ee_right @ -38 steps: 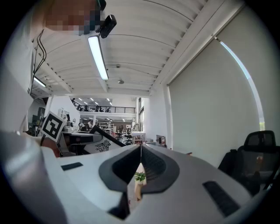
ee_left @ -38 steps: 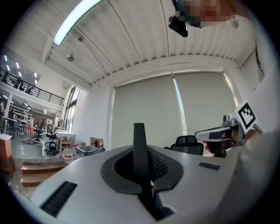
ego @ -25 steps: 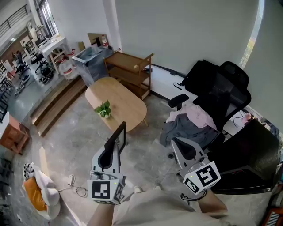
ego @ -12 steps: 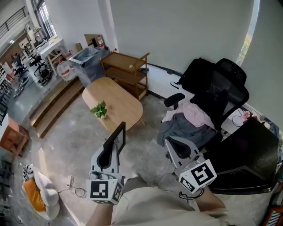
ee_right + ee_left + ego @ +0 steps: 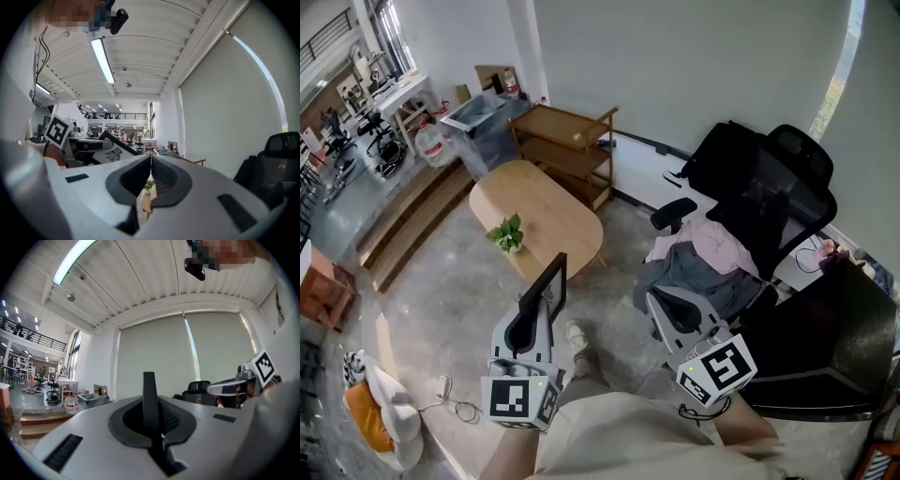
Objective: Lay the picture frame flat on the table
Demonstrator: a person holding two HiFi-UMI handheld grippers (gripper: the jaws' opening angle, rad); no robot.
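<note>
Black picture frame (image 5: 554,277) in left hand-held gripper (image 5: 541,305), short of oval wooden table (image 5: 561,214) with small plant (image 5: 507,234)

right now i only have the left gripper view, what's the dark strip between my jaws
Observer: That is the picture frame, seen edge-on. The left gripper is shut on it and holds it on edge.
Operator: where's the table, can't see it past the gripper
Observer: The head view shows it ahead of you: an oval wooden table with a small potted plant on it.
Operator: is my right gripper carrying anything
Observer: No. The right gripper has its jaws together with nothing between them.
</note>
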